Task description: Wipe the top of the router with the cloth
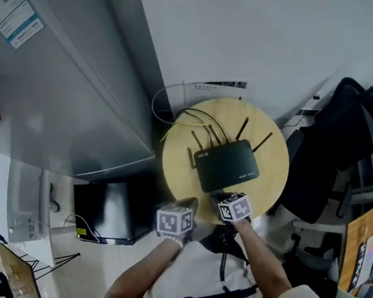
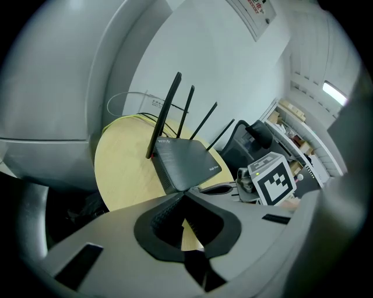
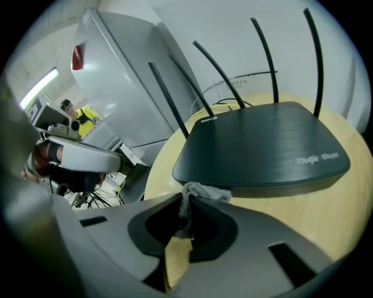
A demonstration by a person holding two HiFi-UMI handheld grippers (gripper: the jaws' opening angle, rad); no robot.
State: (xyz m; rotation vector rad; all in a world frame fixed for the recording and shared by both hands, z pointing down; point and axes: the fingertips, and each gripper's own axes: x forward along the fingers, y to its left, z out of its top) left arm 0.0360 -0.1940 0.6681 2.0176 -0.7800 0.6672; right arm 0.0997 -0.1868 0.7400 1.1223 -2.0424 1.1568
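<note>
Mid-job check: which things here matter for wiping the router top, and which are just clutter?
For the job:
router
cloth, pinched in the right gripper
round table under the router

Lying about:
left gripper, shut, empty
cables behind the router
fridge
chair
black box on the floor

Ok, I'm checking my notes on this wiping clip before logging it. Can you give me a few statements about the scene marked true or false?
The right gripper grips a grey cloth. True.
The cloth lies spread over the router. False: it is bunched in the jaws, by the router's near edge.
The router sits on a round wooden table. True.
The left gripper clamps the router. False: its jaws are shut on nothing, short of it.
</note>
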